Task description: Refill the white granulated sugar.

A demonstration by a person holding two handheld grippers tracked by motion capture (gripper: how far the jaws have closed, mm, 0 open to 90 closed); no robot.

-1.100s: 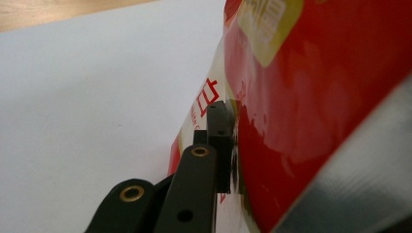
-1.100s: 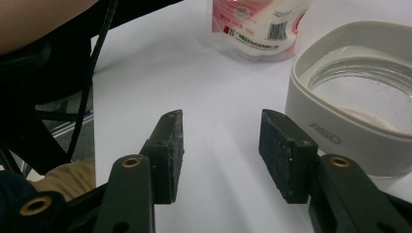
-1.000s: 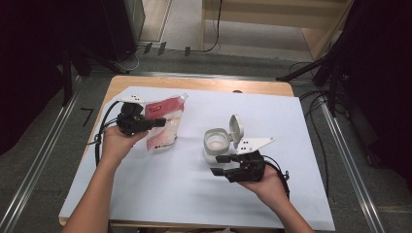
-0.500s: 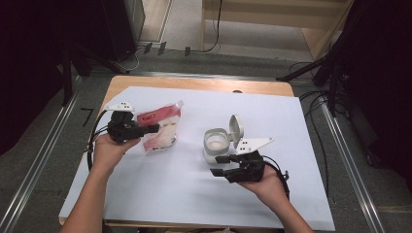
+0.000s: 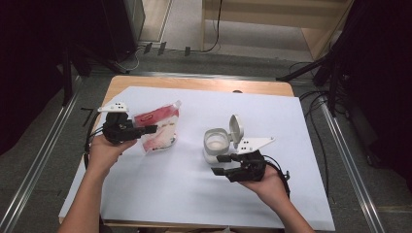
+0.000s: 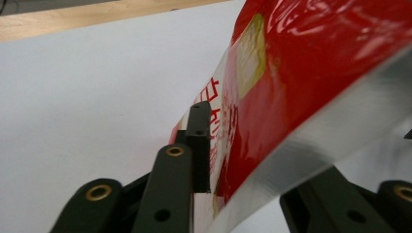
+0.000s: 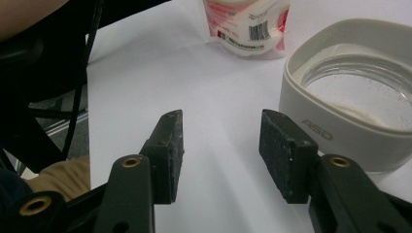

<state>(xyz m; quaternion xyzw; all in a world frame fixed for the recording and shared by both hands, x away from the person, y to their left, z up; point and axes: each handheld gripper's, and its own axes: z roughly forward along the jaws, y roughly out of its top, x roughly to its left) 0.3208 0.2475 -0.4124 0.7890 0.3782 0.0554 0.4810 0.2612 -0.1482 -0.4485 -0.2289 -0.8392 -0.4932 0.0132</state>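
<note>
Leftward goes the left gripper point(image 5: 148, 129), and the red pouch point(image 5: 158, 128) has slid toward the table's left edge with it; its jaws have just been opening, the pouch's edge between them, the grip loosened. Pouch lies on the white sheet point(image 5: 184, 194). Further right, the open-lidded container point(image 5: 217, 144) hasn't budged. Right gripper point(image 5: 219, 164) holds its spot just beside it, jaws apart, nothing between them.
</note>
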